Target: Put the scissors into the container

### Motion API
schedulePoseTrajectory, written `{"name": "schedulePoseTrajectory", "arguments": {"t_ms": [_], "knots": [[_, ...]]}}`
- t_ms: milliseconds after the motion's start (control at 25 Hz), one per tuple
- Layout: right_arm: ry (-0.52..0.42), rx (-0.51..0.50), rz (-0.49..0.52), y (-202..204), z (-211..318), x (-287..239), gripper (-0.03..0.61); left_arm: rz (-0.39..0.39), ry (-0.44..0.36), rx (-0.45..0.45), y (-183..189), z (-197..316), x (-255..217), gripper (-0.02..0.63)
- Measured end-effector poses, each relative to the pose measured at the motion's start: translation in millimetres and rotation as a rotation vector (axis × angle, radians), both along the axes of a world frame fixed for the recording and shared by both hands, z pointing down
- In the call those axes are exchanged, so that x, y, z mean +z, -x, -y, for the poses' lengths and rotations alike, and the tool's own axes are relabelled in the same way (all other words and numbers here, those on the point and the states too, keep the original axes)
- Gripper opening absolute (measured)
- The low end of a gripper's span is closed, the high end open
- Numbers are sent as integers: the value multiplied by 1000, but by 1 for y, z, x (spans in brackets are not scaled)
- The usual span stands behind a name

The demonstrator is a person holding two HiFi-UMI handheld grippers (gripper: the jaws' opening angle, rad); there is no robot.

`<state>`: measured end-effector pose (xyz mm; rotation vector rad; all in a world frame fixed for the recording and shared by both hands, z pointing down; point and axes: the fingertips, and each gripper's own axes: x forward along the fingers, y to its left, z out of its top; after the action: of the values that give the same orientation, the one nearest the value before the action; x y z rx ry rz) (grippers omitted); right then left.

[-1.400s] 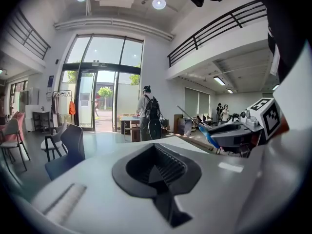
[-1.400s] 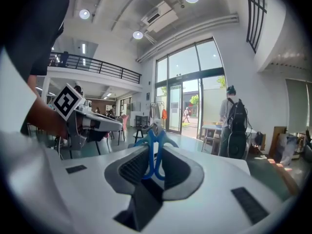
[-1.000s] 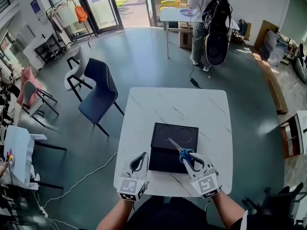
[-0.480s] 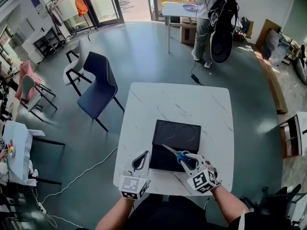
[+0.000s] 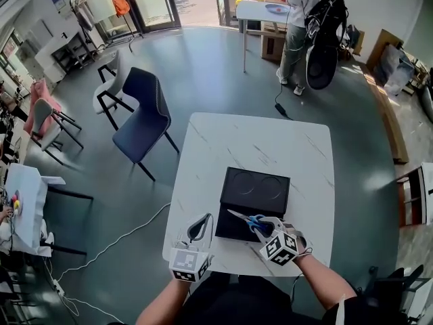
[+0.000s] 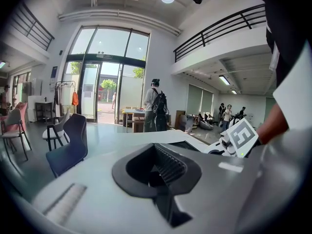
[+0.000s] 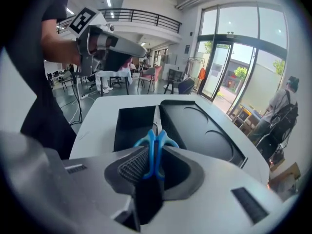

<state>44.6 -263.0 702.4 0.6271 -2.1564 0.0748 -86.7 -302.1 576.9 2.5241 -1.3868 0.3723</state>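
Observation:
Blue-handled scissors (image 5: pixel 254 222) are held in my right gripper (image 5: pixel 266 227), which is shut on the handles. The blades point left over the near part of the black container (image 5: pixel 256 189) on the white table (image 5: pixel 270 144). In the right gripper view the scissors (image 7: pixel 156 145) stand on edge between the jaws. Their blade reaches over the container's open compartment (image 7: pixel 133 124), with a black panel marked by two circles (image 7: pixel 204 130) beside it. My left gripper (image 5: pixel 200 222) is shut on nothing at the table's near left edge, beside the container. Its pads (image 6: pixel 168 165) meet with nothing between them.
A dark blue chair (image 5: pixel 141 117) stands left of the table, with more chairs further left. A person with a black backpack (image 5: pixel 318 29) stands at a far table. A cable (image 5: pixel 115 242) lies on the floor at the left. My right gripper's marker cube (image 6: pixel 240 137) shows in the left gripper view.
My right gripper has swung the scissors to point more to the left and drawn them nearer, over the container's near part. The left gripper has stayed put.

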Motion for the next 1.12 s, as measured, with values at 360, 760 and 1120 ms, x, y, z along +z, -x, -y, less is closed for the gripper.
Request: {"name": "schedulePoseTrajectory", "arguments": {"t_ms": [360,760,1120], "knots": [[97,-100,-218,2,-2,40,86,-2,10,-9,8,-1,6,11],[161,-138,-349,-2,-4,60,86,-2,8,-12,12,-2,9,9],[155,-109,-379,1,2,63,93,-3,21,-17,23,-4,13,9]]}}
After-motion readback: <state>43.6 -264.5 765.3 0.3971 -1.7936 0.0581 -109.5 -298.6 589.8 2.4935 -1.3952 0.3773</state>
